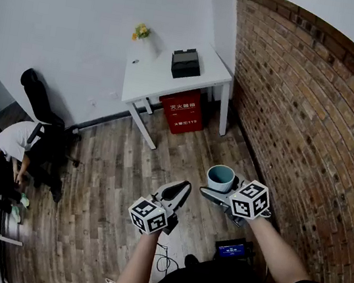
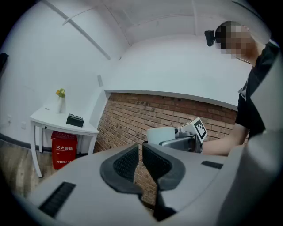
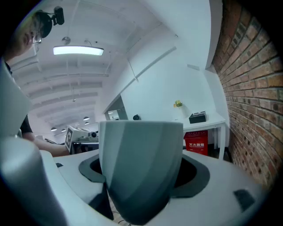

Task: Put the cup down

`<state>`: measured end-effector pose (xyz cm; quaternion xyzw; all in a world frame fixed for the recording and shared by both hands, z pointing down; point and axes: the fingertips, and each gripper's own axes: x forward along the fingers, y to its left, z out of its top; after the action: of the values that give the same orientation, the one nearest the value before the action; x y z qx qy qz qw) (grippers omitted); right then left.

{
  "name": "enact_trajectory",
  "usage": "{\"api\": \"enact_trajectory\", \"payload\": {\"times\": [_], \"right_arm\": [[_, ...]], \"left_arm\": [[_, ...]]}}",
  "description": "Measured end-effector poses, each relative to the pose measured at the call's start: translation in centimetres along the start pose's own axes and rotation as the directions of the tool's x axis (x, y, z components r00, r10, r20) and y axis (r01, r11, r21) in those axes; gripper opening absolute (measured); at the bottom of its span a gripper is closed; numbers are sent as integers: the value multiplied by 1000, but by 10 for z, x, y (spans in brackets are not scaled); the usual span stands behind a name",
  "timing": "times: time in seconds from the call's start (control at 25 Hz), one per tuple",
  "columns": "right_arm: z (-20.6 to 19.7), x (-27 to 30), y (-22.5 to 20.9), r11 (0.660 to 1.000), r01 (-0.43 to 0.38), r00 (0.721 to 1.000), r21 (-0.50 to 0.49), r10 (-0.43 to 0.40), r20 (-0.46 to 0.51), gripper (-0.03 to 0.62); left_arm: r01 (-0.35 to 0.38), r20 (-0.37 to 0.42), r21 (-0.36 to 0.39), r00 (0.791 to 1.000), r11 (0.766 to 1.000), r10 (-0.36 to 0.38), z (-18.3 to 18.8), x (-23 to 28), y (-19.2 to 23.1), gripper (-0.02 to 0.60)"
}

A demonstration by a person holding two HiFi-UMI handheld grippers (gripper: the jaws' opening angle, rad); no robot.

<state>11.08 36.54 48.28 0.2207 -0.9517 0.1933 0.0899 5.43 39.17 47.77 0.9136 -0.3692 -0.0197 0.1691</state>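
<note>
Above the wooden floor, well short of the far white table: cup, upright, clamped in the right gripper; left gripper closed on nothing, just left of it; setting-down judged wholly outstanding.

white table bears a black box and a flower vase.
</note>
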Motion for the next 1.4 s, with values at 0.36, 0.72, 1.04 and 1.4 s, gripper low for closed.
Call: {"api": "enact_trajectory", "payload": {"times": [0.36,0.72,1.04,1.4], "right_arm": [[2,-2,4,1000,-10,1000,-16,10,-3,383],[2,-4,6,1000,-23,1000,-7,23,5,383],[1,-4,8,999,-31,1000,-8,31,0,383],[1,-5,11,999,-40,999,-18,40,0,383]], "left_arm": [[8,-3,3,1000,1000,-8,2,1,-6,21],[11,-2,8,1000,1000,-11,4,2,-9,21],[10,-2,5,1000,1000,-10,2,1,-10,21],[22,-8,12,1000,1000,-21,1,3,-14,21]]}}
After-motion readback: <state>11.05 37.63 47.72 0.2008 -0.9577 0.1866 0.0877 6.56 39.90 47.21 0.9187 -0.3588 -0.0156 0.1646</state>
